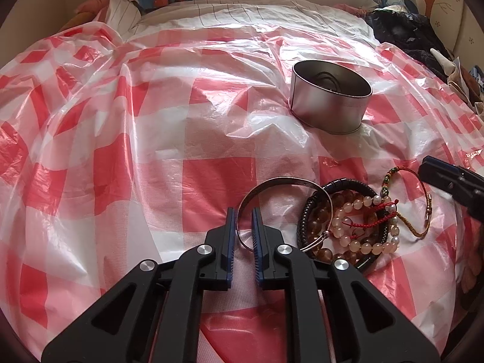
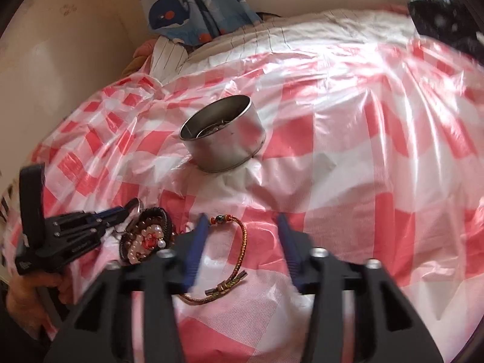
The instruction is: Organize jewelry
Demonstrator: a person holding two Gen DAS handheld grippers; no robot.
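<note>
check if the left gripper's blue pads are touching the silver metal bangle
Cannot tell. In the left wrist view the left gripper straddles the silver metal bangle, but contact isn't plain.

Bare checked sheet point(image 1: 127, 127) left of tin point(image 1: 329, 99), bracelets point(image 1: 348, 220) crowding right

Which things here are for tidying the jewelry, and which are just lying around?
For the job:
silver bangle, between the left gripper fingers
bead bracelets
woven cord bracelet, under the open right gripper
metal tin

Just lying around:
checked plastic sheet
whale-print cloth
dark clothes
</note>
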